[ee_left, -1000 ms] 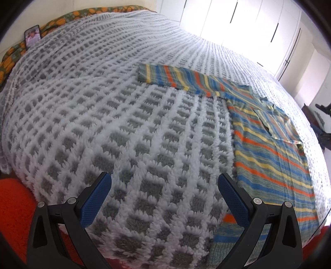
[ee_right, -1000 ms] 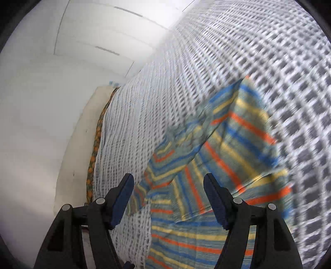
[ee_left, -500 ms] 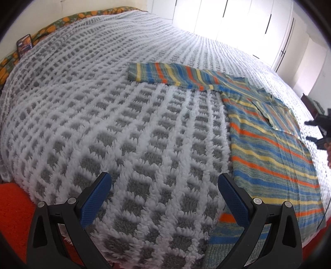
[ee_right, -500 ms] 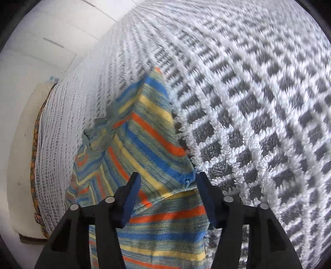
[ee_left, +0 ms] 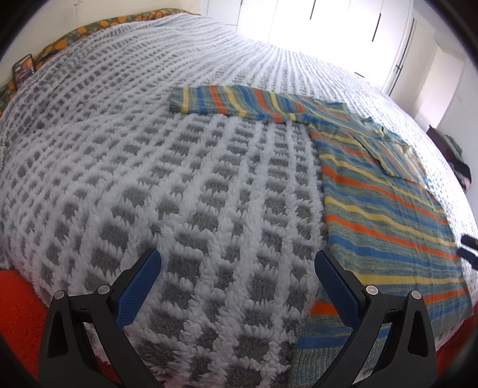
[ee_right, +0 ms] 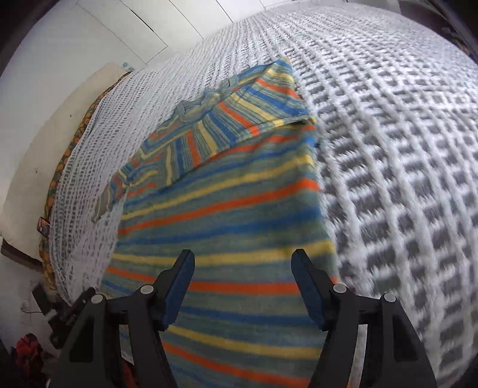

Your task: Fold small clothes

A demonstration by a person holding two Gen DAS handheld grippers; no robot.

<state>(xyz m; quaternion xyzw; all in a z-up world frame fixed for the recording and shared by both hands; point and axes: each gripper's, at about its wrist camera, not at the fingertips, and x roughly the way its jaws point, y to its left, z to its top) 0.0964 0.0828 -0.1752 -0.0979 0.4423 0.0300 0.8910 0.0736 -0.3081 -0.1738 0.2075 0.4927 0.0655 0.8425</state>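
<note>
A small striped sweater [ee_left: 382, 209], blue, orange, yellow and green, lies flat on a white and grey blanket [ee_left: 185, 191]. Its left sleeve [ee_left: 227, 100] stretches out to the left; the right sleeve [ee_right: 245, 113] is folded across the chest. My left gripper [ee_left: 236, 277] is open and empty, low over the blanket just left of the sweater's hem. My right gripper [ee_right: 242, 274] is open and empty above the sweater's lower body [ee_right: 227, 226]. Its tips show at the right edge of the left wrist view [ee_left: 469, 247].
A phone [ee_left: 23, 71] leans at the far left edge of the bed by a patterned sheet [ee_left: 89, 27]. White wardrobe doors [ee_left: 343, 32] stand beyond the bed. An orange rug [ee_left: 21, 313] lies below the bed's near edge.
The right gripper has let go of the right sleeve, which now lies folded over the chest, and has drawn back toward the hem. The left gripper shifted slightly and stays open.
</note>
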